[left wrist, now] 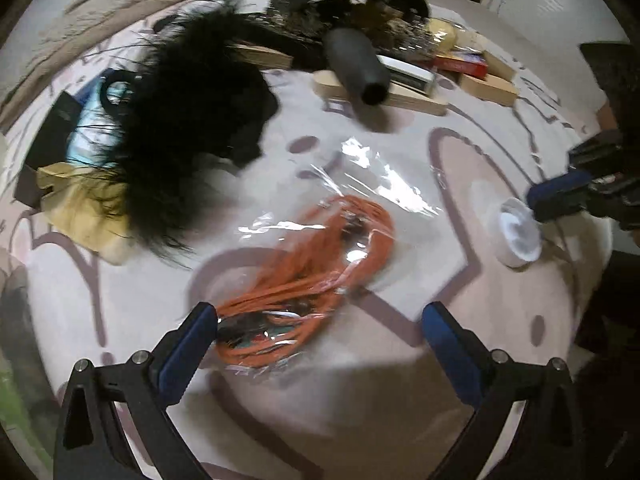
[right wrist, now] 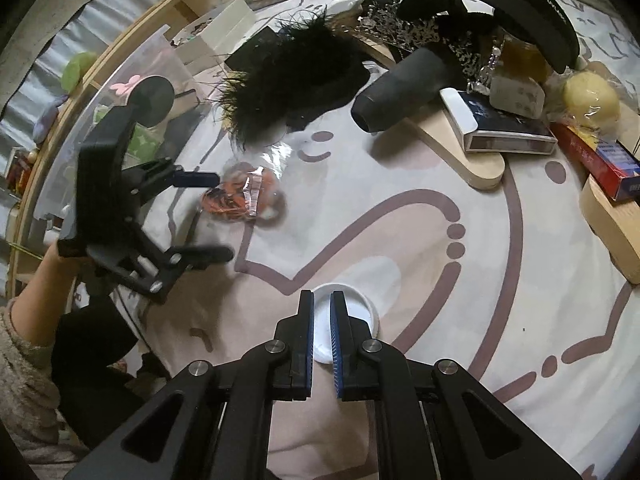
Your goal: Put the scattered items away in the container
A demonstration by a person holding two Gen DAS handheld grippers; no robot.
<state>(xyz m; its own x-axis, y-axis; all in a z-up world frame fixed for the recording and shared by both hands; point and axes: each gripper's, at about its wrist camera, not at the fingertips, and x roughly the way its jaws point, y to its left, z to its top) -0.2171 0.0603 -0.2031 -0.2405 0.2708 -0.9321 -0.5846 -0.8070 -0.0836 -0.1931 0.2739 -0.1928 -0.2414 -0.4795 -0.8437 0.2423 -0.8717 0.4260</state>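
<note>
Left gripper (left wrist: 320, 308) spread wide, fingers (left wrist: 196, 336) pointing steeply down, nothing clamped. Straddling the near end of the bagged orange cord bundle (left wrist: 320, 256), which lies flat on the printed fabric cover (left wrist: 460, 360), just ahead of and between the fingertips. No contact visible yet between pads and bag.

Right gripper (right wrist: 322, 294) closed to a narrow slit, apparently pinching the rim of the small white dish (right wrist: 360, 308), which sits on the cover right at its fingertips. Blurred there, so a firm hold can only be judged likely.

Handling of the bundle, as a judgement: light, soft and floppy. Clear wrapper glossy and crinkled, likely slippery, prone to sliding over the cord inside. Loose film beyond the coil useless as a hold: would stretch or slip free. Best taken across the thick middle of the coil, where the strands bunch, closing well in so cord and film are squeezed together. Not fragile, so a firm squeeze should do no harm. Expect ends to droop once lifted.

Farther beyond the fingertips: black feather piece (left wrist: 180, 120), dark cylindrical nozzle (left wrist: 356, 64), wooden heart boards (right wrist: 460, 148), small boxes.

Container not clearly identifiable; possibly the clear bin (right wrist: 132, 68) behind the left gripper in the right wrist view.
</note>
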